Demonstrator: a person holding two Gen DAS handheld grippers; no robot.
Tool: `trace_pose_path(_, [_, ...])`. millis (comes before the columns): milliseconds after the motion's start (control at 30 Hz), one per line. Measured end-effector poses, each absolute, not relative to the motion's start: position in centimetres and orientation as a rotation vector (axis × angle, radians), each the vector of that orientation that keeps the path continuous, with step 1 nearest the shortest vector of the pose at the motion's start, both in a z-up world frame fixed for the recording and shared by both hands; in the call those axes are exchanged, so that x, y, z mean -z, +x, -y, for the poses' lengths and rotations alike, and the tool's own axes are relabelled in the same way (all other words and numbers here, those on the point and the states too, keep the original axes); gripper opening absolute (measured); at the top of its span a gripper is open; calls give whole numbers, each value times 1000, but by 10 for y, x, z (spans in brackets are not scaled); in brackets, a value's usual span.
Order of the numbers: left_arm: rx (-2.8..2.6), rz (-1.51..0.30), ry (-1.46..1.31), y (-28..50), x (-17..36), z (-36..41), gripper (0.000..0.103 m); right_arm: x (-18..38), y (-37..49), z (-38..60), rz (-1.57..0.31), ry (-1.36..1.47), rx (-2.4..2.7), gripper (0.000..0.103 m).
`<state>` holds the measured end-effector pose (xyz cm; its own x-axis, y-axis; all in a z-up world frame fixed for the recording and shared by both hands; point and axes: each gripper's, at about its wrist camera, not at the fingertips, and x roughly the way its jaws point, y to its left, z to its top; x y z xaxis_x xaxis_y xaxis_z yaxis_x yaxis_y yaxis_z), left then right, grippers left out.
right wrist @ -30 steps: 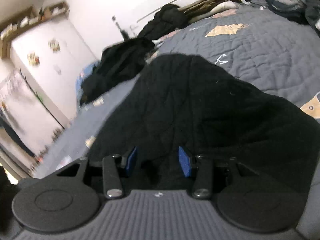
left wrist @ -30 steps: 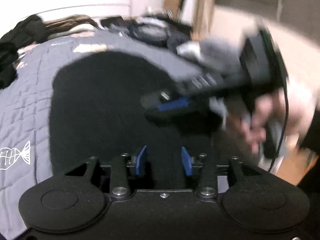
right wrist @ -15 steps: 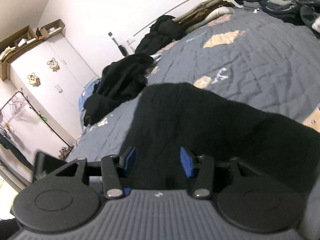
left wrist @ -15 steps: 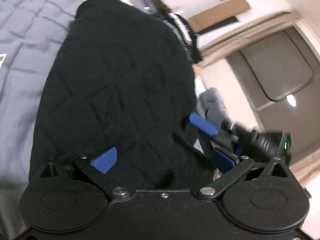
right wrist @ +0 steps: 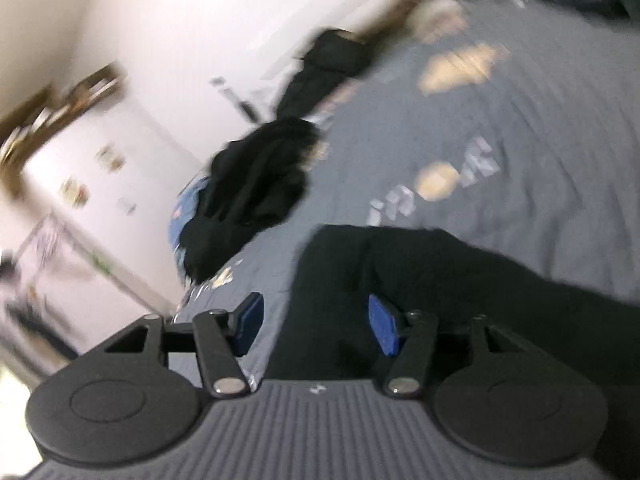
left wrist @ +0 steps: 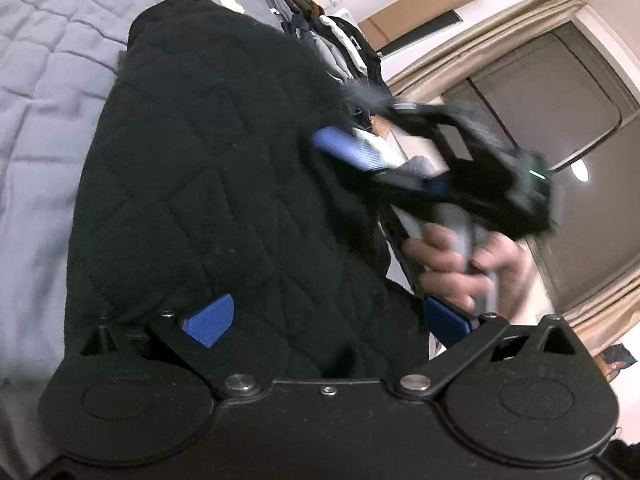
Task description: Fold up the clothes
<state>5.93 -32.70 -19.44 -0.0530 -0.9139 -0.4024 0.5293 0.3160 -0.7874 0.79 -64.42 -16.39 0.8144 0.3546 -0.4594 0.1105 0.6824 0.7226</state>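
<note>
My left gripper (left wrist: 326, 320) is spread wide, its blue pads either side of the black quilted garment (left wrist: 208, 168), which lies on the grey bedspread (left wrist: 44, 80). My right gripper (right wrist: 314, 322) also stands wide over the garment's edge; through the blur, it seems to grip nothing. My right hand (left wrist: 460, 268) holds its handle.

One black quilted garment (left wrist: 224, 184) lies on one grey bed (right wrist: 540, 140), with two dark clothing heaps (right wrist: 256, 192) beyond it and two grippers (left wrist: 326, 320) there.
</note>
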Motion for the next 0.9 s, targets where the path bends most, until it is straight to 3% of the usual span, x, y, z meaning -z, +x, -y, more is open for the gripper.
trace_pose_path(100, [1245,-1077,-442,58,192,326,103,193,21,651,-739,886,-65,57])
trace_pose_path(567, [1321,-970,-618,122,128,314,103,173,2,673,-642,871,-67,58])
trace_pose_path(900, [1244,-1101,-655,200,156,402,103,185,-11,687,-671,859,-17,58])
